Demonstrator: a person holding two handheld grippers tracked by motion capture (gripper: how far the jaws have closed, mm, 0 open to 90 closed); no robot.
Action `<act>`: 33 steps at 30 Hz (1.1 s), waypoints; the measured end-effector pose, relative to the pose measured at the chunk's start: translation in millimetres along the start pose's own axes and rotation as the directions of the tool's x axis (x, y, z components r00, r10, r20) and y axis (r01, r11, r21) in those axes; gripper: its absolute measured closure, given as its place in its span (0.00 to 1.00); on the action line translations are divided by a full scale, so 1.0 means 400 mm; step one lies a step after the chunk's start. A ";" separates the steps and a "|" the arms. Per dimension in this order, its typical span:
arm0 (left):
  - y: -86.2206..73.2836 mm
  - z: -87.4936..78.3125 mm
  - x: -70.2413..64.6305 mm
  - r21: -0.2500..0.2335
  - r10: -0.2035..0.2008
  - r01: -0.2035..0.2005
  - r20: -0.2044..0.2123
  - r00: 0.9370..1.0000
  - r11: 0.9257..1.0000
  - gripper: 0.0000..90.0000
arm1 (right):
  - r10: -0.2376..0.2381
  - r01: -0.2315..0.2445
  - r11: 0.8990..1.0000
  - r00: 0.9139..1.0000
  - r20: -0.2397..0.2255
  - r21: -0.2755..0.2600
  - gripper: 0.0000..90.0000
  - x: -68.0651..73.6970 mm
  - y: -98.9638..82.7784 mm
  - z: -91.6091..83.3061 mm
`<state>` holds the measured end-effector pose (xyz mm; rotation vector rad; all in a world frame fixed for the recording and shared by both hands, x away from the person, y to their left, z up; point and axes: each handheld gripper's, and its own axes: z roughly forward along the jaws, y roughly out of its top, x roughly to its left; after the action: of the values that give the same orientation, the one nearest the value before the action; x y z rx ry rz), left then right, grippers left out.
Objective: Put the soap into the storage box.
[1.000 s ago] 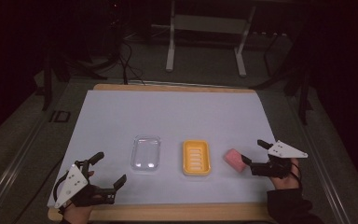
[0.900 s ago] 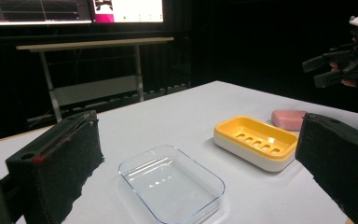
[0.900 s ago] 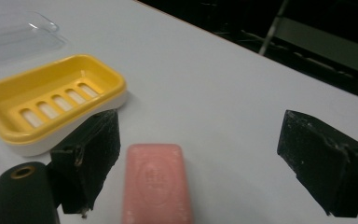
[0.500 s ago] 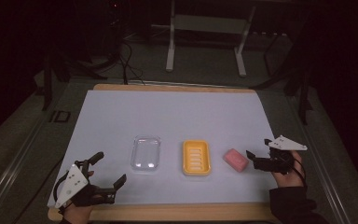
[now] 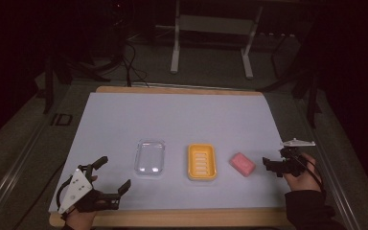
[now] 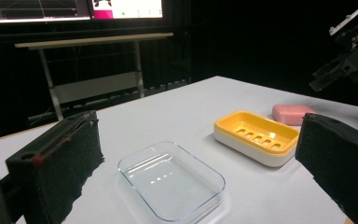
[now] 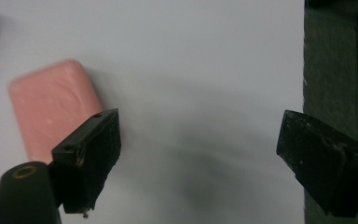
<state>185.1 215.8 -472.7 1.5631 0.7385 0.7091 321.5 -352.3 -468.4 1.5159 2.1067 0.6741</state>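
Dark surroundings close in on a table [image 5: 124, 110] covered by a pale sheet, with a metal stand [image 5: 211, 36] on the floor beyond its far edge and lit screens [image 6: 74, 9] glowing in the left gripper view. Three things lie in a row near the front edge: one clear plastic tray [image 5: 150, 157] at the left, one yellow soap dish [image 5: 201, 161] in the middle, and one pink soap bar [image 5: 242, 164] just right of the dish, not touching it. The left gripper [image 5: 106, 176] sits at the near left corner, jaws spread wide and holding nothing, as it did half a second ago. The right gripper [image 5: 272, 164] hovers just right of the soap bar, jaws wide apart and empty; it has moved lower and slightly right since the earlier frame, away from the bar.
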 end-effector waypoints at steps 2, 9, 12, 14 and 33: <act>0.000 0.000 0.000 0.000 -0.001 0.001 0.001 1.000 1.000 0.01 | 0.008 -0.009 0.998 1.000 0.009 0.056 0.15 -0.002 0.001 0.002; 0.000 0.001 -0.001 0.005 0.003 -0.003 0.003 1.000 1.000 0.01 | 0.037 -0.034 0.986 0.999 -0.017 0.166 0.15 -0.005 0.006 0.001; 0.000 0.001 -0.001 0.007 0.005 -0.005 0.003 1.000 1.000 0.01 | 0.044 -0.037 0.976 0.999 -0.030 0.214 0.15 -0.006 0.008 -0.001; 0.000 0.001 -0.001 0.007 0.006 -0.006 0.002 1.000 1.000 0.01 | 0.042 -0.032 0.971 0.998 -0.035 0.236 0.15 -0.008 0.007 -0.001; -0.001 0.003 -0.002 0.016 0.011 -0.011 -0.002 1.000 1.000 0.01 | 0.026 0.059 0.861 0.987 -0.159 0.506 0.14 -0.026 -0.012 0.015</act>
<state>185.7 214.4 -473.3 1.5825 0.7387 0.7147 324.6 -362.9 -475.2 1.7520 2.5617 0.2358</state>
